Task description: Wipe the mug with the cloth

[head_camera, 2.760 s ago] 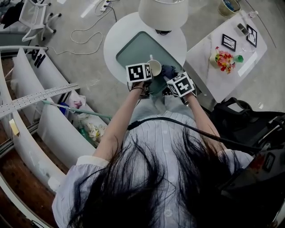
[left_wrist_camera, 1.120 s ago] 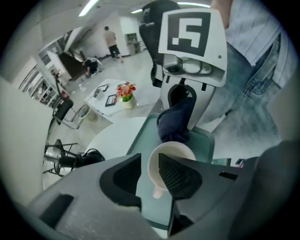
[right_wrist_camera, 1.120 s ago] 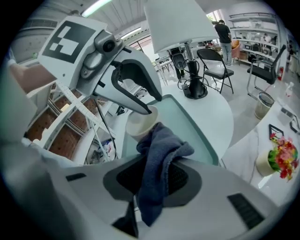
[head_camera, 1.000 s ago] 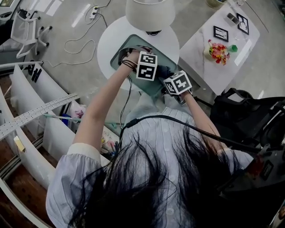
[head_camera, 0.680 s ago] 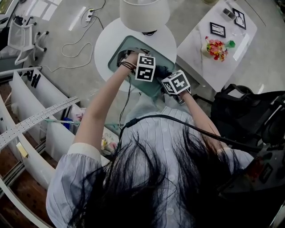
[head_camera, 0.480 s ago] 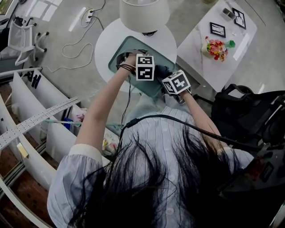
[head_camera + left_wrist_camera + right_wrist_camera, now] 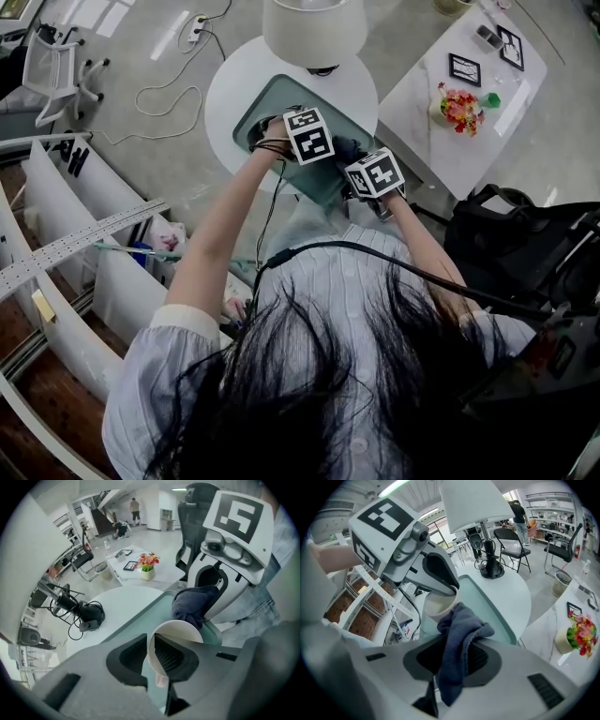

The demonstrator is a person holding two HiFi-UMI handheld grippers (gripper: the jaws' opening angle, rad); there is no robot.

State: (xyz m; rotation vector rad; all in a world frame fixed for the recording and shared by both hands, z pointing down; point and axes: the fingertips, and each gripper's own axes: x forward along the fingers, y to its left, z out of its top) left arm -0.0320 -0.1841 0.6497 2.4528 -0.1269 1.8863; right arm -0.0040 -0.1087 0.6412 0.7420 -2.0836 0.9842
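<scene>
My left gripper [image 7: 152,656] is shut on the rim of the white mug [image 7: 176,634], one jaw inside it and one outside. The mug lies tilted above the green tray [image 7: 143,615], its mouth toward the right gripper. A dark blue cloth [image 7: 457,644] is clamped in my right gripper [image 7: 452,660], and its bunched end touches the mug [image 7: 438,604]. In the head view the left gripper [image 7: 307,134] and right gripper [image 7: 375,174] meet over the near end of the tray [image 7: 272,98]; the mug is hidden under the left cube, with a bit of cloth [image 7: 347,150] showing between them.
The tray lies on a round white table [image 7: 234,84] with a white lamp [image 7: 314,28] at its far side. A marble side table [image 7: 441,141] with flowers [image 7: 459,108] stands to the right. White shelving [image 7: 56,216] curves along the left, and cables [image 7: 77,613] trail by the table.
My left gripper has carried the mug away from the body and out over the tray, turning so its cube now hides the mug. The right gripper with the cloth has barely moved.
</scene>
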